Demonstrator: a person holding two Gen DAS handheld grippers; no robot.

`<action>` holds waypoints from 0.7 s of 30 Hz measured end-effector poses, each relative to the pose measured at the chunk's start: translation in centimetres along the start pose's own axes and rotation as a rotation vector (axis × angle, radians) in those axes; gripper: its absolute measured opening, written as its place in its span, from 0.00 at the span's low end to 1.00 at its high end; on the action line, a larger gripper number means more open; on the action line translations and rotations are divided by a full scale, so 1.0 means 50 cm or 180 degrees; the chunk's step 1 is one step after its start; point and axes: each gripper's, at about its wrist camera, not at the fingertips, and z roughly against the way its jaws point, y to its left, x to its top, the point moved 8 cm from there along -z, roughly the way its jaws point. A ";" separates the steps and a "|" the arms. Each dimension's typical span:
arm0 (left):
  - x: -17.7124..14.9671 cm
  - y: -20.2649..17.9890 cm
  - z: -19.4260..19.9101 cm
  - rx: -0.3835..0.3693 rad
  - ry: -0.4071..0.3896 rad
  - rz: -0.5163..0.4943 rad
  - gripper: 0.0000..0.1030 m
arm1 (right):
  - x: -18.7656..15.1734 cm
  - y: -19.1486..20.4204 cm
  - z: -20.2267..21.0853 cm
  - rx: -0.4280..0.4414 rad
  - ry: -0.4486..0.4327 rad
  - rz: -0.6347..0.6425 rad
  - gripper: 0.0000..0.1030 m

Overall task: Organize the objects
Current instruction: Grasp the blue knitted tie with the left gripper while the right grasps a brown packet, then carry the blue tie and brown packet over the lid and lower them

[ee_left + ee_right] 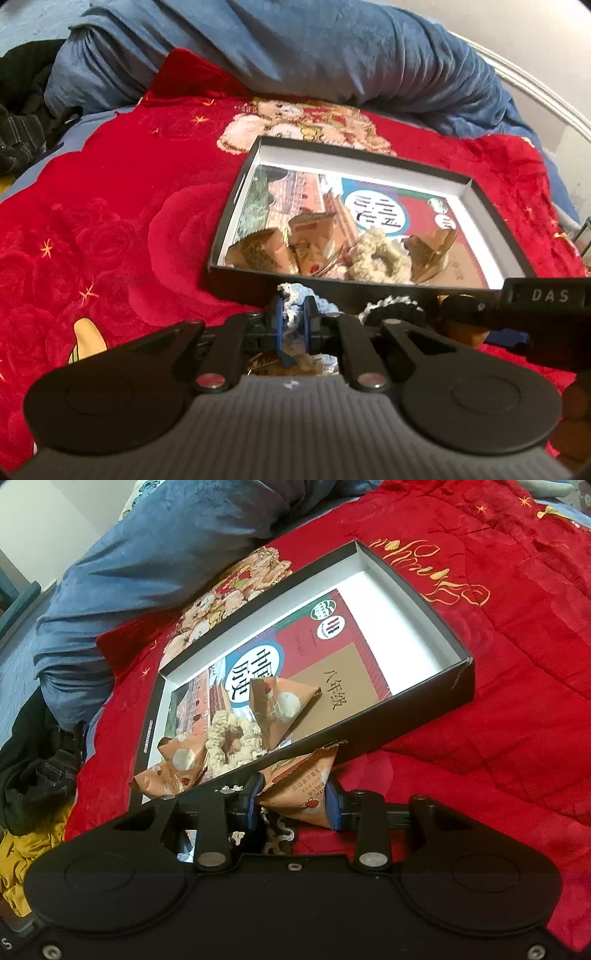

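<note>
- Left gripper (294, 318), lower centre of the left wrist view — I've got it clenched on a blue-and-white crochet scrunchie (291, 295), just short of the box's (236, 206) near wall. Soft, light, squashes flat; I'd pinch the bunched middle so it can't slip out.
- Right gripper (295, 799), lower centre of the right wrist view — grasping an orange snack packet (303, 786) at the box's near edge. Crinkly, slick foil, contents probably crushable; hold the puffed body gently.
- Box mid-frame already holds more packets (275, 710) and a cream scrunchie (229, 738).

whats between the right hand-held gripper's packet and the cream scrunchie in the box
Only the black box wall: in the right wrist view the held packet is outside it, the cream scrunchie just inside.
</note>
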 end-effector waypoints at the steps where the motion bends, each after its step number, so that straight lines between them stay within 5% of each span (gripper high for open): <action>1: 0.002 -0.002 0.002 -0.0009 -0.0013 -0.0009 0.13 | 0.001 0.001 0.002 0.0008 -0.0013 0.0001 0.32; 21: 0.027 -0.049 0.053 -0.0148 -0.0304 -0.0254 0.13 | 0.030 0.020 0.050 0.0247 -0.0253 -0.0022 0.32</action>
